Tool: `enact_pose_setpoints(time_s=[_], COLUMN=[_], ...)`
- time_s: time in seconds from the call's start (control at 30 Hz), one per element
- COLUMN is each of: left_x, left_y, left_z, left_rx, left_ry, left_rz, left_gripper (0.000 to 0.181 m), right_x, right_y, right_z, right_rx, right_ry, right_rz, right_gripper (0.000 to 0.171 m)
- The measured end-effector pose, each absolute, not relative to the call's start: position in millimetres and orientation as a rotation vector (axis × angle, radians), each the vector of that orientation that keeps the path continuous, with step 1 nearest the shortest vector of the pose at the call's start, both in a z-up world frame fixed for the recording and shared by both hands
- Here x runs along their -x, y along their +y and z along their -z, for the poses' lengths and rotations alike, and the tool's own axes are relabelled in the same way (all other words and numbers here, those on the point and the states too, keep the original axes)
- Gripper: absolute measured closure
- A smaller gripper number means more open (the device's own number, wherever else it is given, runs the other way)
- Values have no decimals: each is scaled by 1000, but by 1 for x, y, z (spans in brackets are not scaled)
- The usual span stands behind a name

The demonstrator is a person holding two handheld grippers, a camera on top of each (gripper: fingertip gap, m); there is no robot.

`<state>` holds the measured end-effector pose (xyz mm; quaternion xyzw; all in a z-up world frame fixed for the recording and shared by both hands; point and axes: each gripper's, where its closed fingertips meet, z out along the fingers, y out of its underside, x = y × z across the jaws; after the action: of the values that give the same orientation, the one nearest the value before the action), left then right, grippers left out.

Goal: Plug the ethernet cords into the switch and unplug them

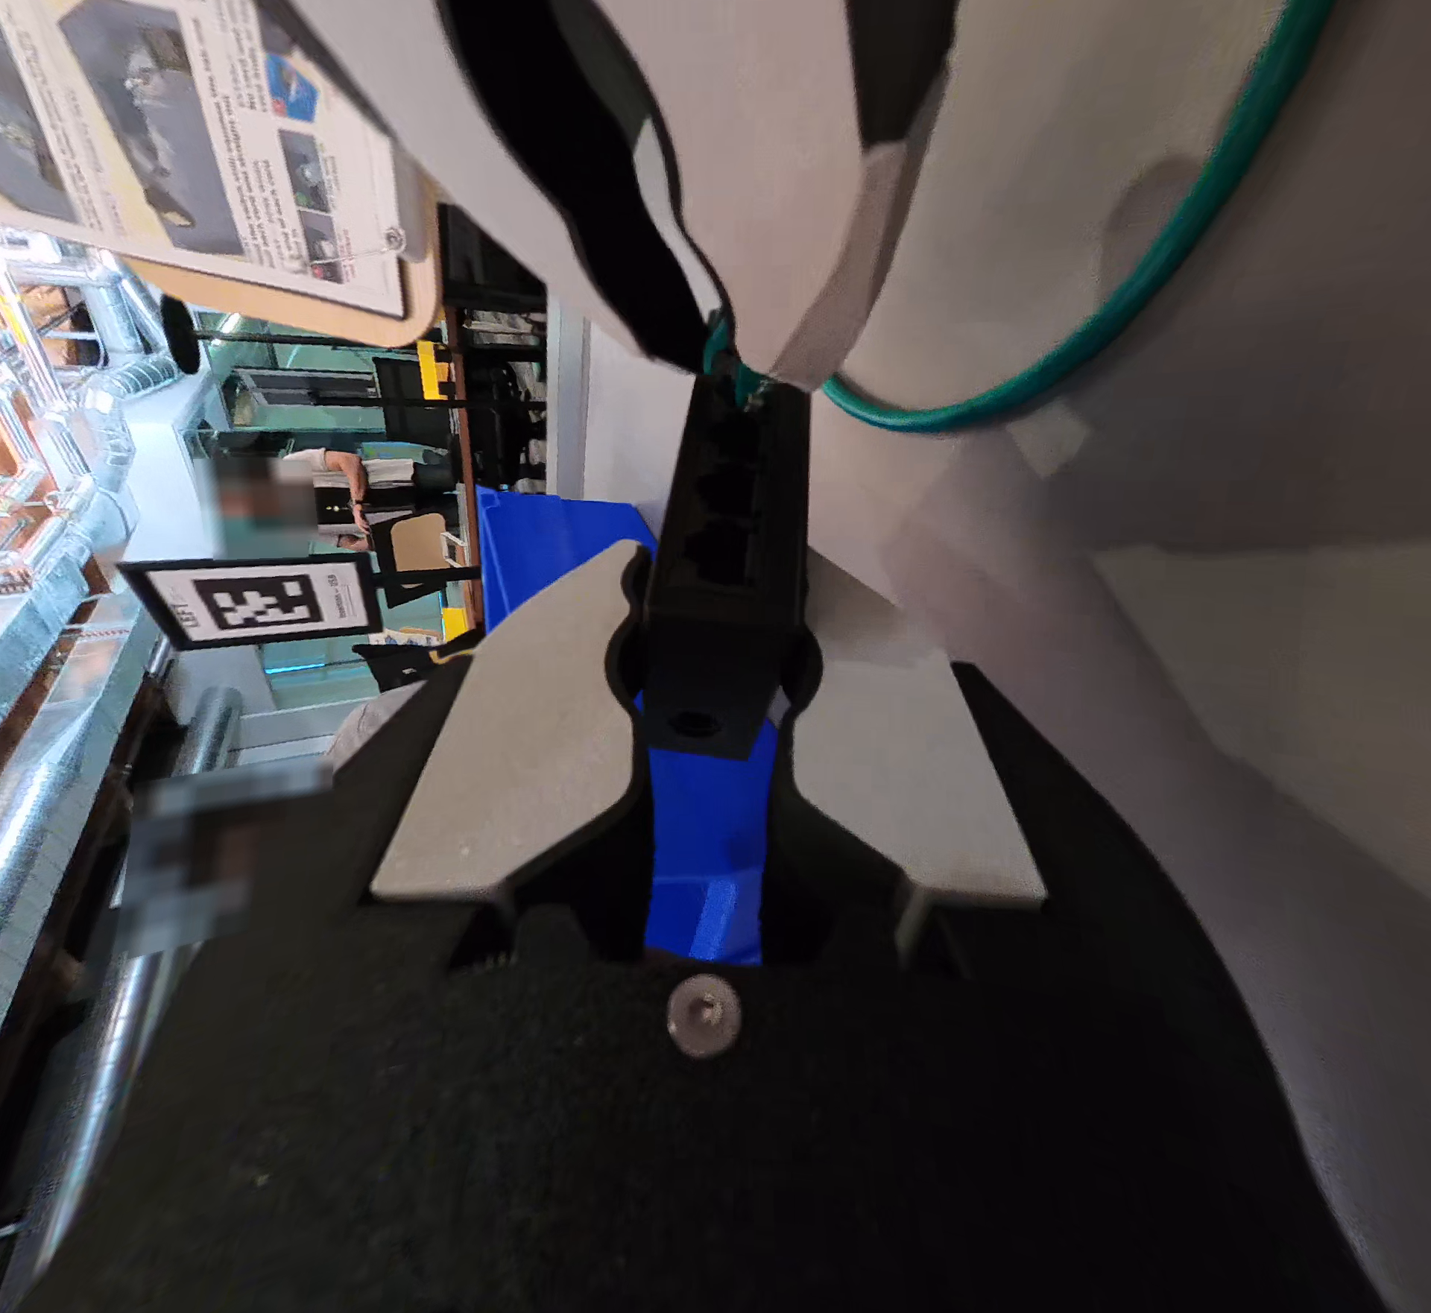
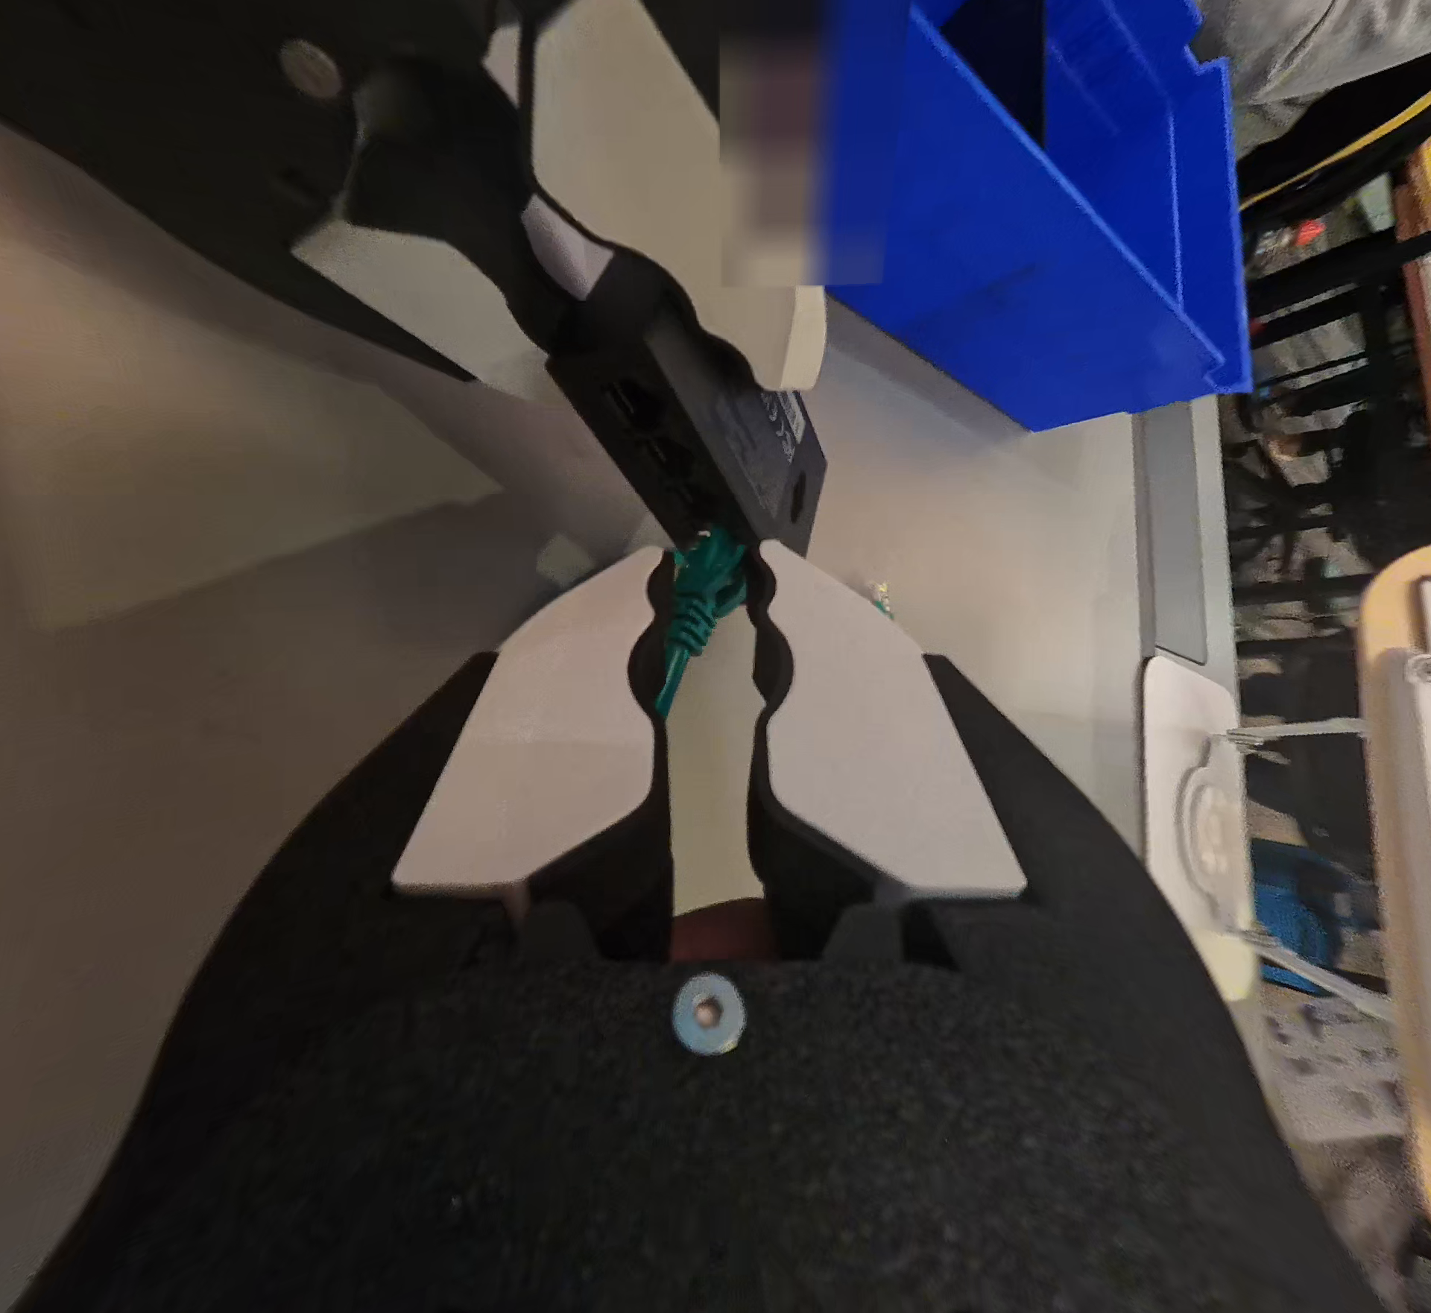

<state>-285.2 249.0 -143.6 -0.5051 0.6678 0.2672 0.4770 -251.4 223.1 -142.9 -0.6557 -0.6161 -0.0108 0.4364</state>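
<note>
My left gripper (image 1: 720, 602) is shut on one end of the black switch (image 1: 728, 502), holding it above the white table with its row of ports showing. My right gripper (image 2: 712, 556) is shut on the green ethernet plug (image 2: 701, 594). The plug's tip meets the port at the far end of the switch (image 2: 743, 424); how deep it sits I cannot tell. In the left wrist view the right gripper (image 1: 736, 366) reaches in from above, and the green cord (image 1: 914, 418) loops away to the right. The left gripper (image 2: 658, 347) also shows in the right wrist view.
A blue bin (image 2: 1007, 231) stands on the table just behind the switch and shows in the left wrist view too (image 1: 542, 548). A clipboard with a printed sheet (image 1: 193, 114) and a marker card (image 1: 255, 602) are nearby. A person (image 1: 341, 486) stands far off.
</note>
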Motion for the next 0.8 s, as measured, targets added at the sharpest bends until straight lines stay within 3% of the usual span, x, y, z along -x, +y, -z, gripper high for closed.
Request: enact_pose_setpoints(time_s=[0.03,0.53,0.8], left_x=[285,281,286], left_y=[250,252,260], left_z=[141,149,141], left_rx=[1236,1203,1182], left_ry=[1616,1641,1596], left_rz=[-647,-671,-720], left_gripper=[149,150,152], right_x=[251,249,245], right_y=[223,226,227], right_z=[140,146,138], right_rx=[1639,1694,2003], right_ry=[-1512,-1384,-990], right_rz=[3,9,-369], right_gripper=[153,155,152])
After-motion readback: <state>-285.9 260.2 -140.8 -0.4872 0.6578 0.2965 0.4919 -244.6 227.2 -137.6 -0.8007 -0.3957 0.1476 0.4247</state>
